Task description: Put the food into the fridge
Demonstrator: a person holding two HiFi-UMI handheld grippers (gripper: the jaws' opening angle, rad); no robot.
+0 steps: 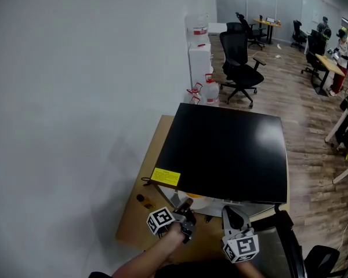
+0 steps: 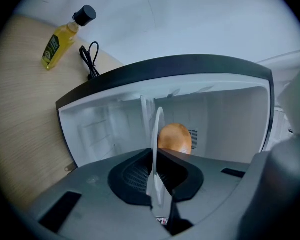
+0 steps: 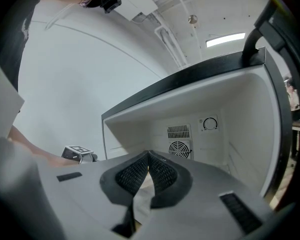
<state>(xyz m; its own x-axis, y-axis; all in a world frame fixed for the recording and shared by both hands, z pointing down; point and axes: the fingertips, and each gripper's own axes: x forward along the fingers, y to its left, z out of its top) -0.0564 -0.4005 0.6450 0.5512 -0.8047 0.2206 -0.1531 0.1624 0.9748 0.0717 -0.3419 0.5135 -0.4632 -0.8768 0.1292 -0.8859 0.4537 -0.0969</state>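
Note:
The small black fridge (image 1: 226, 149) stands on a wooden table with its white inside (image 2: 100, 129) open toward me. My left gripper (image 1: 187, 204) (image 2: 157, 154) is shut on the rim of a white plate (image 2: 157, 126), seen edge-on. A round brown bun (image 2: 175, 138) sits on the plate behind the pads. In the head view the plate (image 1: 198, 202) shows just under the fridge's front edge. My right gripper (image 1: 227, 210) (image 3: 148, 156) is shut too, with a pale sheet-like edge, seemingly the same plate, between its pads. It faces the fridge's back wall and fan grille (image 3: 179, 148).
A yellow oil bottle (image 2: 60, 39) (image 1: 144, 200) lies on the table (image 1: 139, 213) left of the fridge, next to a black cable (image 2: 90, 59). The white wall runs along the left. Water jugs (image 1: 210, 90) and office chairs (image 1: 240, 62) stand behind the fridge. A dark chair (image 1: 290, 242) is at my right.

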